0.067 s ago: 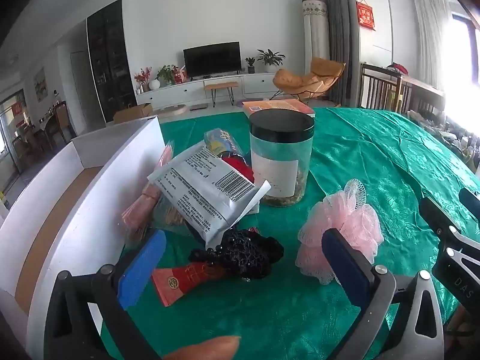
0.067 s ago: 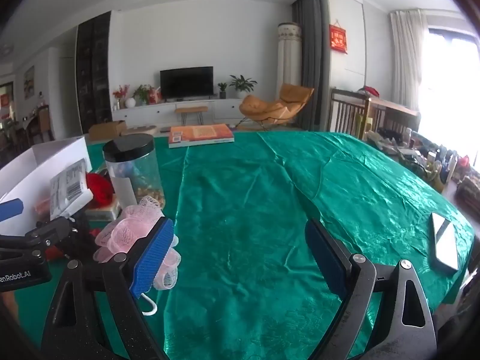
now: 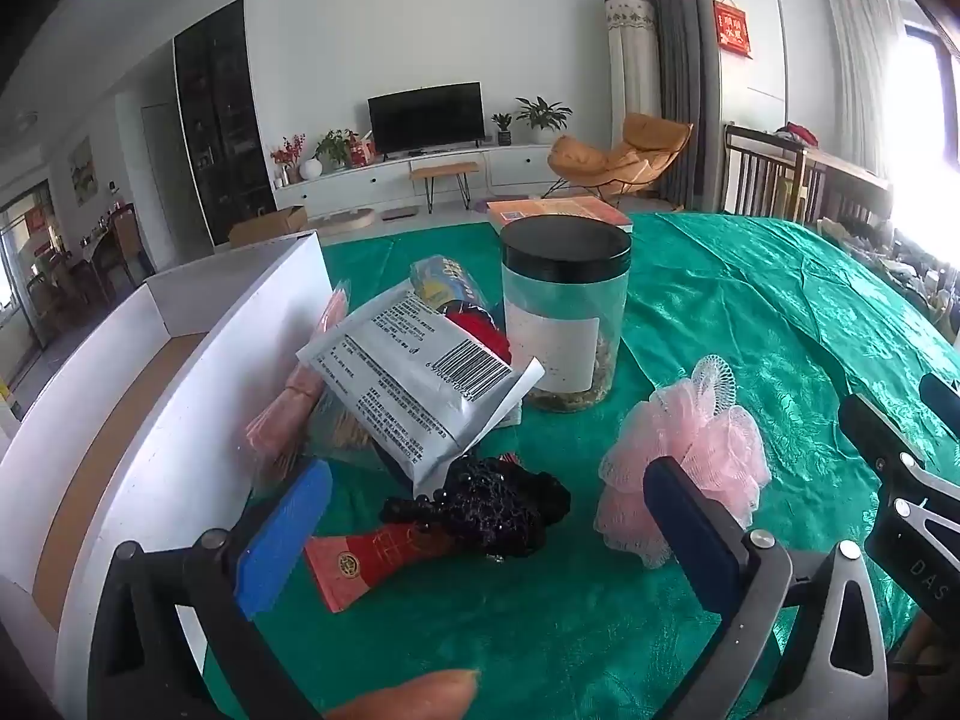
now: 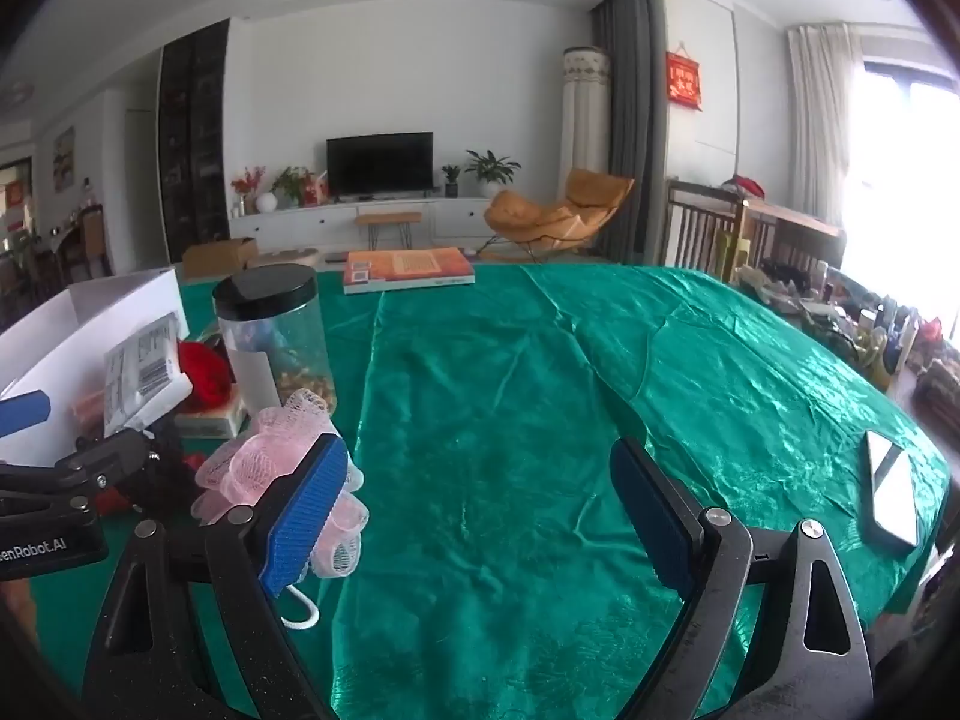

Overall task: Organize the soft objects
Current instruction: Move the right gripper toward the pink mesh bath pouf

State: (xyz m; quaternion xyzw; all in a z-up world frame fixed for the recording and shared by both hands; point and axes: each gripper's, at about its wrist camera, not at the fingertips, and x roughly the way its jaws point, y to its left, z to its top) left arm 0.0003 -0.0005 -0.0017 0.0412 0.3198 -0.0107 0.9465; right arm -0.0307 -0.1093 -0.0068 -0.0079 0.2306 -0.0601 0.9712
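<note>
Pink mesh puff lying on green cloth over the worktop, just right of a black beaded bundle. Red packet partly under the bundle. Silver pouch propped up behind, leaning on a heap of snack packs against a white box. Red soft thing wedged between pouch and jar; jar upright, black lid on, beyond the puff. Orange book flat at the far edge. Left gripper tilted down over the bundle, jaws spread wide, gripping nothing. Right gripper to the right of the puff, jaws spread wide over bare cloth, left pad in front of the puff; contact unclear. Phone lying near the right edge.
</note>
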